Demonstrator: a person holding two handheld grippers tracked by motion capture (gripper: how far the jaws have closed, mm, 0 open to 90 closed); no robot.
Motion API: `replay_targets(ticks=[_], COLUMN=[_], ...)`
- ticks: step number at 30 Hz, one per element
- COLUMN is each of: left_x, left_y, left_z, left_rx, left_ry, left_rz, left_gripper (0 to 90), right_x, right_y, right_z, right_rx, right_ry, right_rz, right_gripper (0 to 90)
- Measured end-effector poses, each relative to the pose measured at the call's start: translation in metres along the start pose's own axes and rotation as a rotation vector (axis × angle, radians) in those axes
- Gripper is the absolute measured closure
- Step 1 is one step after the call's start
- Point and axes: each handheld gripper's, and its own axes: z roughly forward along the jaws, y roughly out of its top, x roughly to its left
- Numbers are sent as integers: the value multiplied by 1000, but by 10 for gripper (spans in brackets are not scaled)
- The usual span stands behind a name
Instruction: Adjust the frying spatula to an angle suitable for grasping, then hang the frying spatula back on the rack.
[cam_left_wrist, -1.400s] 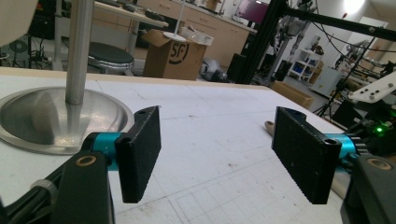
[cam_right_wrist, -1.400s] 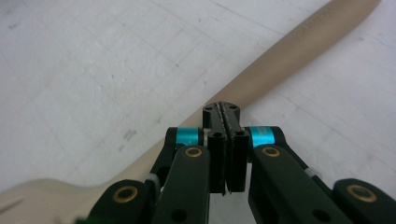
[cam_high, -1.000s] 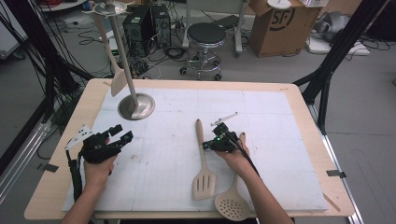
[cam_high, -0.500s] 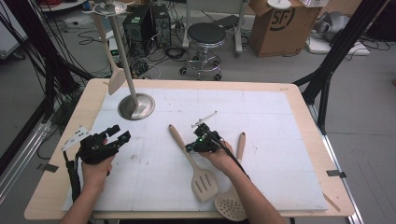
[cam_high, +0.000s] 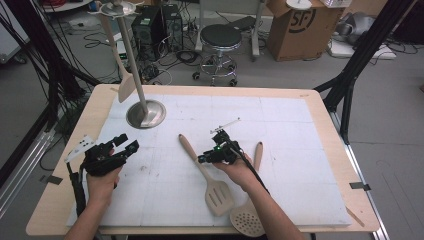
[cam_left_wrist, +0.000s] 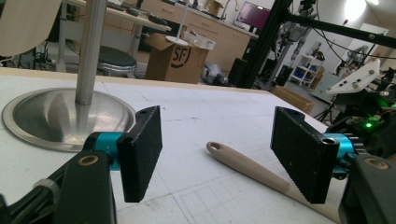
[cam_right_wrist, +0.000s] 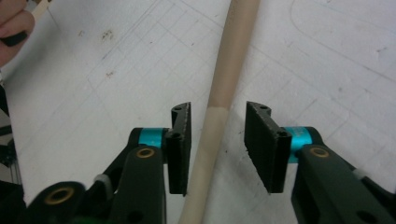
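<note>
A wooden slotted spatula (cam_high: 218, 196) lies on the white mat (cam_high: 280, 125), its handle (cam_right_wrist: 224, 84) pointing up-left. My right gripper (cam_high: 204, 159) straddles that handle mid-length. Its jaws have just been opening, and in the right gripper view (cam_right_wrist: 217, 112) they stand on either side of the handle with gaps, not pressing it. A round perforated skimmer (cam_high: 246, 220) lies beside it under the right forearm. My left gripper (cam_high: 127, 142) rests at the mat's left, open and empty (cam_left_wrist: 217, 116), facing the spatula handle (cam_left_wrist: 247, 168).
A metal stand (cam_high: 146, 114) with a round base (cam_left_wrist: 51, 116) rises at the mat's far left; a wooden utensil (cam_high: 126, 87) hangs from it. The table's wooden rim (cam_high: 330, 125) frames the mat. A stool and a cardboard box stand on the floor beyond.
The right gripper swung the slotted spatula so its handle now points up-left, uncovering the skimmer's handle, then its jaws came apart off the handle. The left hand has stayed put.
</note>
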Motion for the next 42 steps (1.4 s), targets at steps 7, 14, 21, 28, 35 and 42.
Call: replay_targets(ticks=[7, 14, 21, 28, 35, 42], left_x=[0, 0, 0, 0, 0, 0], left_y=[0, 0, 0, 0, 0, 0], left_z=[1, 1, 0, 0, 1, 1], left_rx=[-1, 1, -2, -5, -2, 0], left_ry=[0, 5, 6, 7, 5, 2], left_rz=[2, 5, 5, 5, 9, 10], left_gripper=[344, 344, 345, 345, 345, 344], right_x=[7, 7, 7, 10, 12, 16], right_y=[-9, -18, -19, -19, -20, -20], right_z=[-5, -1, 0, 3, 9, 13], right_rx=[39, 45, 68, 81, 116, 117], right_ry=[16, 38, 21, 11, -1, -18], right_rz=[56, 101, 92, 91, 93, 81], right_gripper=[514, 508, 514, 518, 579, 596])
